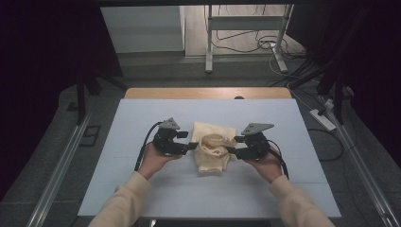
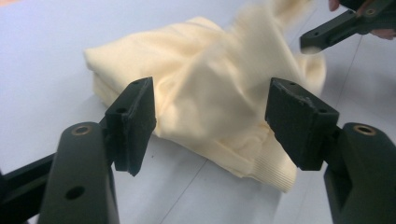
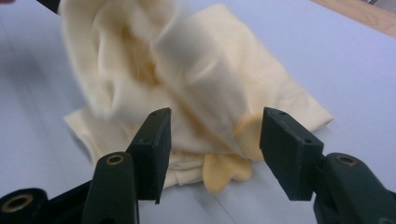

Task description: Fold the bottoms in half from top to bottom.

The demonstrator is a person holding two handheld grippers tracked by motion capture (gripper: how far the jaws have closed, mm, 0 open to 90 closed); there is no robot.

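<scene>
A cream-yellow knit garment lies bunched in a loose heap in the middle of the white table top. My left gripper is at the heap's left edge and my right gripper at its right edge, each held in one hand. In the left gripper view the jaws of the left gripper stand open, with the garment and its ribbed hem just beyond them. The right gripper is open too, close to the blurred, raised folds of the garment. The right gripper's jaw reaches the heap's far side.
A wooden table edge runs behind the white top. On the floor beyond stand metal stand legs among cables. A power strip lies to the right, and rails run along both sides.
</scene>
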